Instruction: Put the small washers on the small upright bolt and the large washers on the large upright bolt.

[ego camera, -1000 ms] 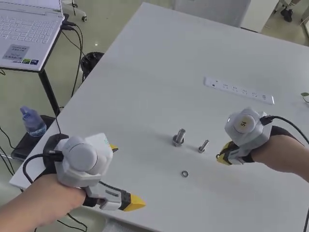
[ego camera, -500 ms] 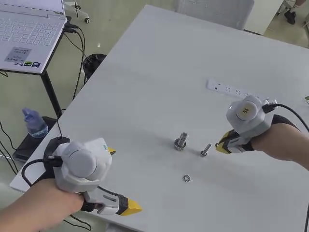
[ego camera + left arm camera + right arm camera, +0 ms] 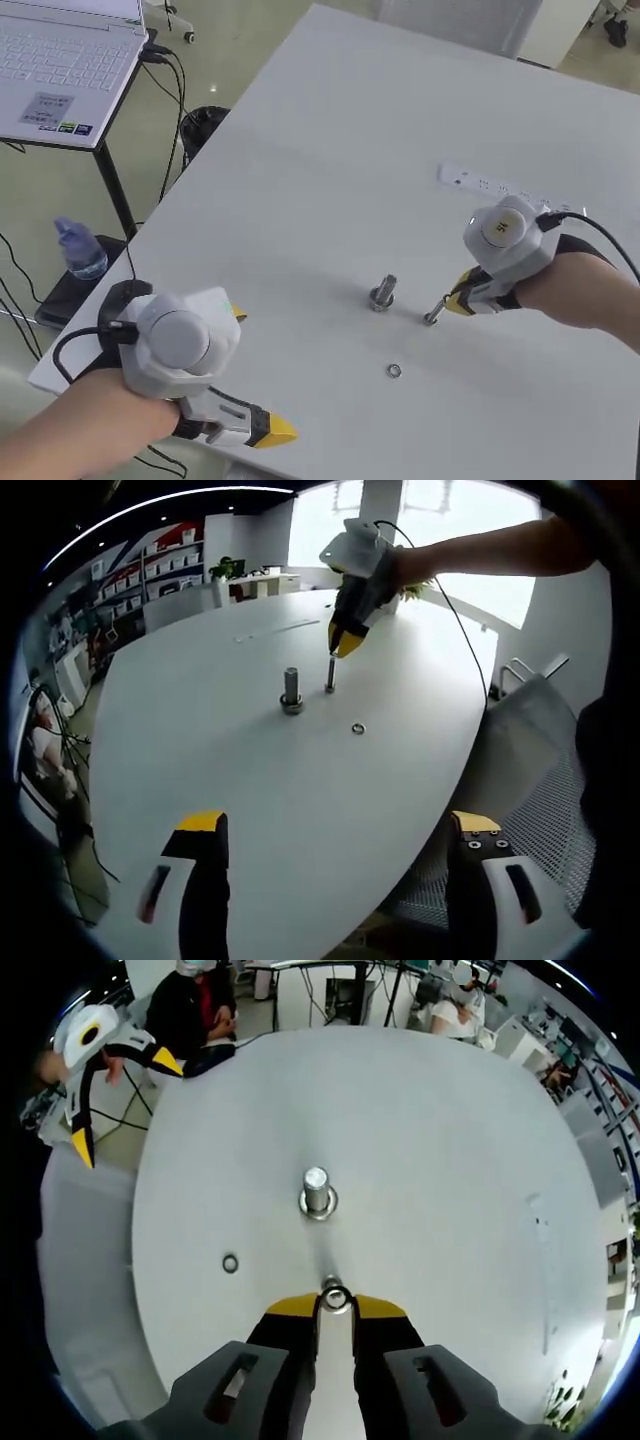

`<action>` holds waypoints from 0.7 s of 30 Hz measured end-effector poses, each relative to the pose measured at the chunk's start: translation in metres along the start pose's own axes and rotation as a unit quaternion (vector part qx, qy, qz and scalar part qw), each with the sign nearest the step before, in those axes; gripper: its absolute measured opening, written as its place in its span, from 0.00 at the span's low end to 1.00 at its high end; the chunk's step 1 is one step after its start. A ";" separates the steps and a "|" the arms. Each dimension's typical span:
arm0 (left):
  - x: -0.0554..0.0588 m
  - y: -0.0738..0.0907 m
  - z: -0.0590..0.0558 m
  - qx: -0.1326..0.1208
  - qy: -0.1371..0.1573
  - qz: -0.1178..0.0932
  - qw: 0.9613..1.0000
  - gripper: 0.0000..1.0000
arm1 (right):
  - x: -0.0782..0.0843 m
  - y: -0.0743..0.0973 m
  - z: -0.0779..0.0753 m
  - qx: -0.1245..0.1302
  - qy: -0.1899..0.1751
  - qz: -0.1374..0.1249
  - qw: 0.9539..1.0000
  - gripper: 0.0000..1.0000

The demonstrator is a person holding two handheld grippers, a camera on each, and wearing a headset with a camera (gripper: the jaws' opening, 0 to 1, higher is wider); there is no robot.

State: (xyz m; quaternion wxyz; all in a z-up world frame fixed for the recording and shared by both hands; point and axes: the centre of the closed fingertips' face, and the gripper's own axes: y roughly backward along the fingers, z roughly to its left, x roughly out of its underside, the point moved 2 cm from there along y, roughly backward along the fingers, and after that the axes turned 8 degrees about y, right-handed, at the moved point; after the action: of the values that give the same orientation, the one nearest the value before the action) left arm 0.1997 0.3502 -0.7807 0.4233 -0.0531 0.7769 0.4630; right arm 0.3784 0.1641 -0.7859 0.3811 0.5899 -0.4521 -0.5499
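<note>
While upright, small bolt [image 3: 335, 1296] at right tool [image 3: 335, 1308]

Looks like an open-plan office or lab. Has a long white table [image 3: 330, 150] with a power strip [image 3: 500, 187], a laptop [image 3: 60, 60] on a stand, shelves of boxes [image 3: 170, 555], big windows [image 3: 480, 585], people seated at desks [image 3: 195, 1010].

Matt white table [image 3: 300, 180]; shiny metal large bolt [image 3: 383, 292], small bolt [image 3: 433, 314], loose washer [image 3: 394, 371].

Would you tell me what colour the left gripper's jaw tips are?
Yellow tips on the left gripper, clearest in the left gripper view.
</note>
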 end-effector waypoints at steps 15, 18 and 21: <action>-0.001 -0.001 0.002 0.007 0.006 0.004 1.000 0.86 | 0.001 -0.008 -0.001 -0.005 0.007 0.007 1.000 0.13; 0.000 -0.002 0.002 0.007 0.007 0.004 1.000 0.86 | 0.002 -0.009 -0.002 -0.006 0.007 0.007 1.000 0.13; 0.001 -0.003 0.002 0.009 0.007 0.008 1.000 0.85 | 0.002 -0.011 -0.002 -0.008 0.010 0.010 1.000 0.13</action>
State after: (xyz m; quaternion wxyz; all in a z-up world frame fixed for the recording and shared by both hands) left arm 0.2016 0.3508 -0.7839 0.4146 -0.0468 0.7845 0.4587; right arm 0.3813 0.1649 -0.7966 0.3955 0.5876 -0.4500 -0.5438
